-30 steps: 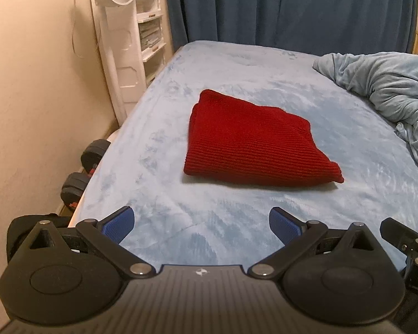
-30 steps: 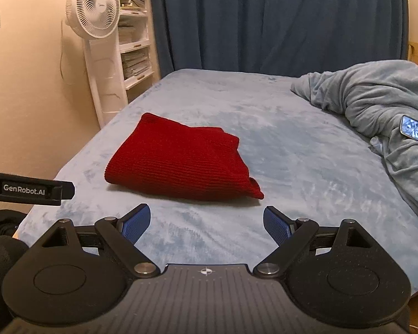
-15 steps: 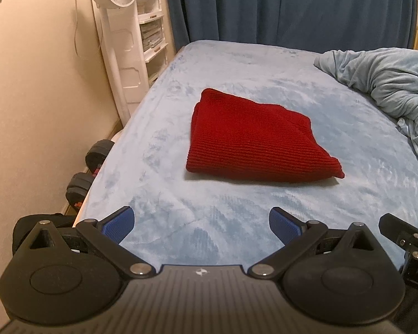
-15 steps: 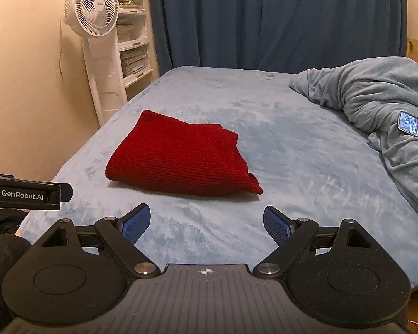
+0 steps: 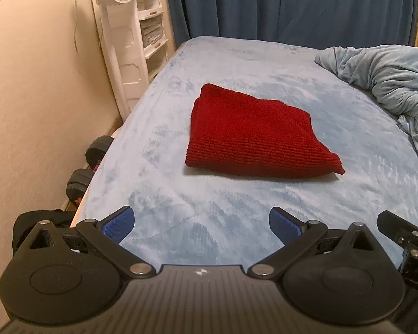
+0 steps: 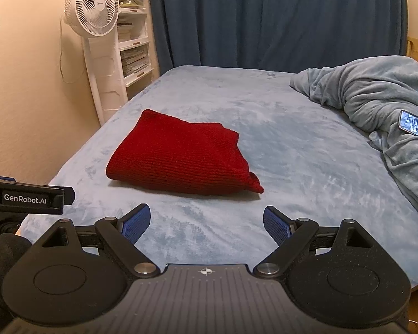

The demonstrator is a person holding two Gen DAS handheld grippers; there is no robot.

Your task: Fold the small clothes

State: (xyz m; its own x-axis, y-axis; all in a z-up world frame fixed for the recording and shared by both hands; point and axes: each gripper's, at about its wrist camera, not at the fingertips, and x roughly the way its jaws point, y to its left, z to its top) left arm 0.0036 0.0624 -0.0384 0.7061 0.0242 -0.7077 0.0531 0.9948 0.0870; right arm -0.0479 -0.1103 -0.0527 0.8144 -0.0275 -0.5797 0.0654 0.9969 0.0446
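While both tools hang at the near edge of the bed (image 5: 158, 128), the left gripper (image 5: 202, 222) has its blue pads spread wide with only bare fleece between them, and the right gripper (image 6: 206, 221) stands just as wide and just as empty. Beyond them, well apart from either set of pads, the red knitted garment (image 5: 250, 136) lies on the pale blue cover as a flat, layered packet, so the fold looks finished or nearly so. Its near right corner (image 6: 255, 185) pokes out as a small loose tail, and one far edge looks slightly uneven. The likely trouble lies there: a pinch at that corner alone could catch only the top layer and peel the packet open, and the plush cover could drag the bottom layer if the knit is slid rather than lifted. Farther right, a rumpled blue-grey blanket (image 6: 376, 97) carries a phone (image 6: 413, 125); a wide sweep that way could knock it loose.
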